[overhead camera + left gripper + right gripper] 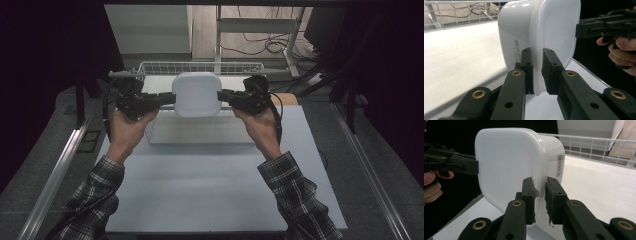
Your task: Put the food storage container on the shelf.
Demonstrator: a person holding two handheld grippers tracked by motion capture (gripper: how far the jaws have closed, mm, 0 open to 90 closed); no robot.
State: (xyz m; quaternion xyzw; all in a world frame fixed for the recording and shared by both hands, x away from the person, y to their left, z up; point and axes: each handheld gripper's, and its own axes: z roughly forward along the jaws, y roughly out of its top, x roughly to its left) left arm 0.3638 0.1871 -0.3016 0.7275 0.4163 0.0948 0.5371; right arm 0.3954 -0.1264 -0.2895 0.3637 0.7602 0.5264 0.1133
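Up front, lying under everything: white table [210, 190]. Standing behind it: wire basket [200, 66]. Hanging above the table between both hands: white tub [197, 94]. Pinching its left rim: left gripper [537, 72]. Clamping its right rim: right gripper [539, 200].

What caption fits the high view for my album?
Two hands lift a white container, left gripper and right gripper pinching opposite rims above the wire basket.

Our plaid sleeves and black grippers

We wore checked sleeves [295, 190]; our left gripper [537, 72] and right gripper [539, 200] carried brass-coloured rivets and trailing black cables.
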